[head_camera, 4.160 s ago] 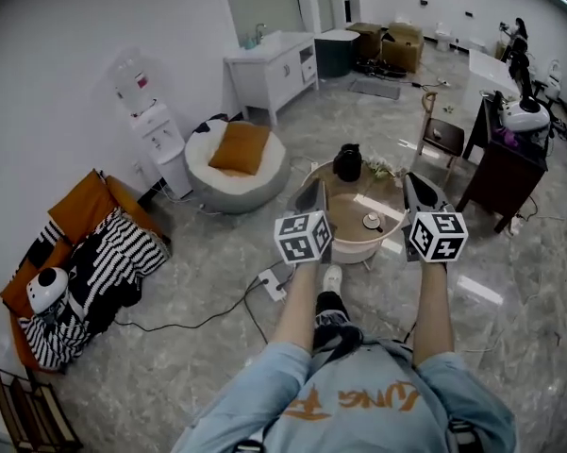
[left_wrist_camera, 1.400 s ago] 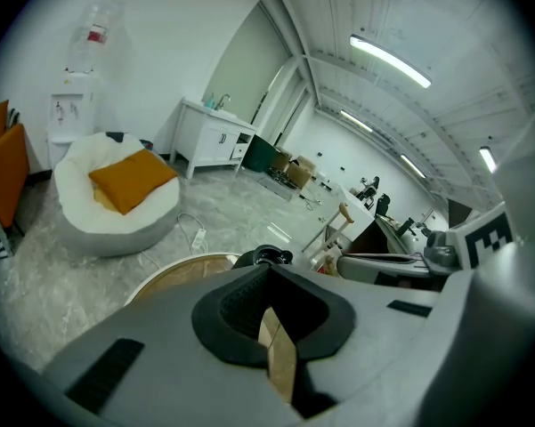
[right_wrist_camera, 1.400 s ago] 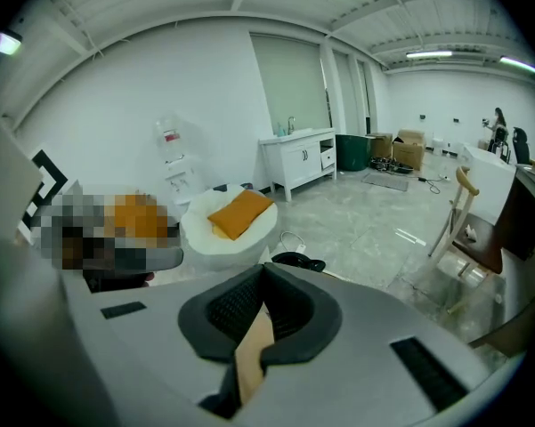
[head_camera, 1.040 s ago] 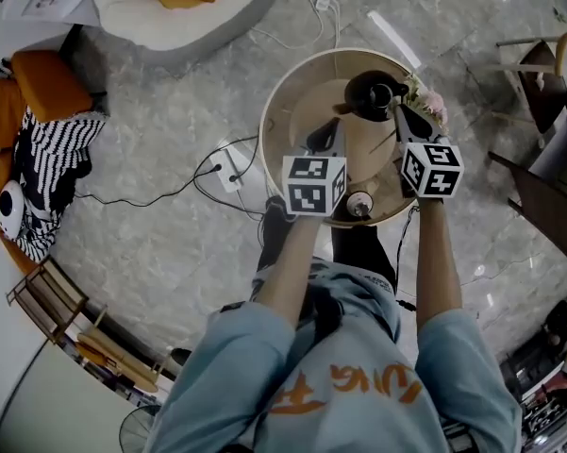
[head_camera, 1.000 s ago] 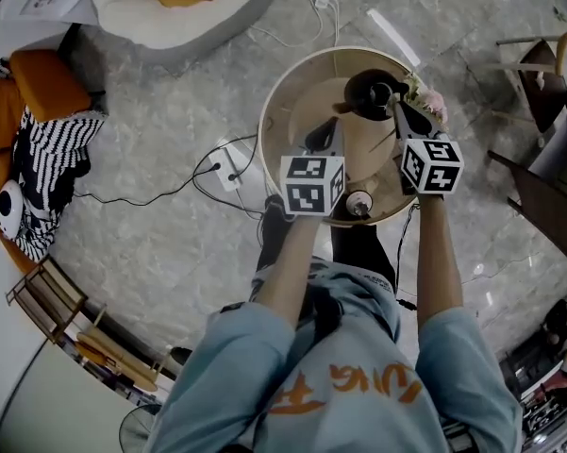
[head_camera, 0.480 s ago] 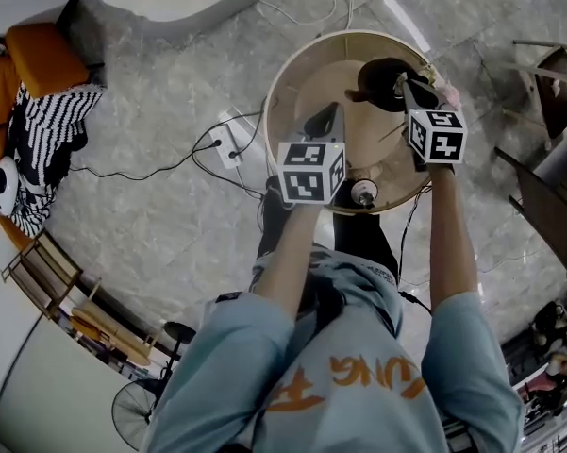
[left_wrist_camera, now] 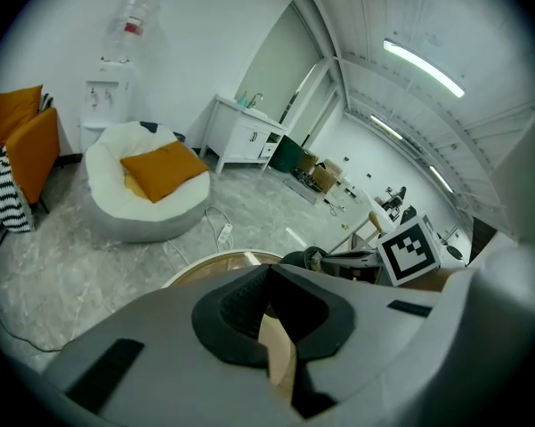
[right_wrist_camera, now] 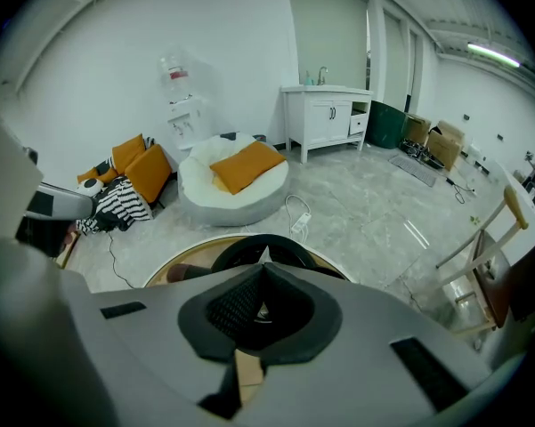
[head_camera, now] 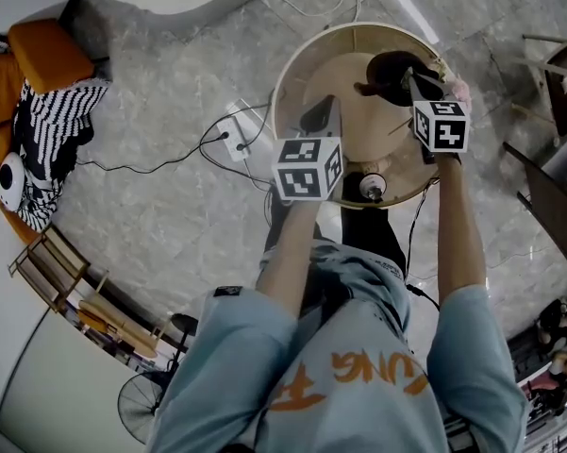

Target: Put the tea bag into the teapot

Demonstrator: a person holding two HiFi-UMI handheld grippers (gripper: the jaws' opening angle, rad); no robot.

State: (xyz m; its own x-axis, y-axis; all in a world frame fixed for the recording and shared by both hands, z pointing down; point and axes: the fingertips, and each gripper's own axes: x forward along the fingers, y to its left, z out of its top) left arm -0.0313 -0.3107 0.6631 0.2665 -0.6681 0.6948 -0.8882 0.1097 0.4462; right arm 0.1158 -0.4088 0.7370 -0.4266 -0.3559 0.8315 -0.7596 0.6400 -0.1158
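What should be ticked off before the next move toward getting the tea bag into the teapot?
1. Is the teapot standing on the round table? ok.
2. Is the right gripper over the teapot, jaws together? ok.
3. Is the tea bag in those jaws? cannot tell: only a pale sliver shows at their tips.
4. Is the left gripper empty, jaws together, above bare tabletop? ok.
5. Is the teapot's mouth open to receive the bag? cannot tell.
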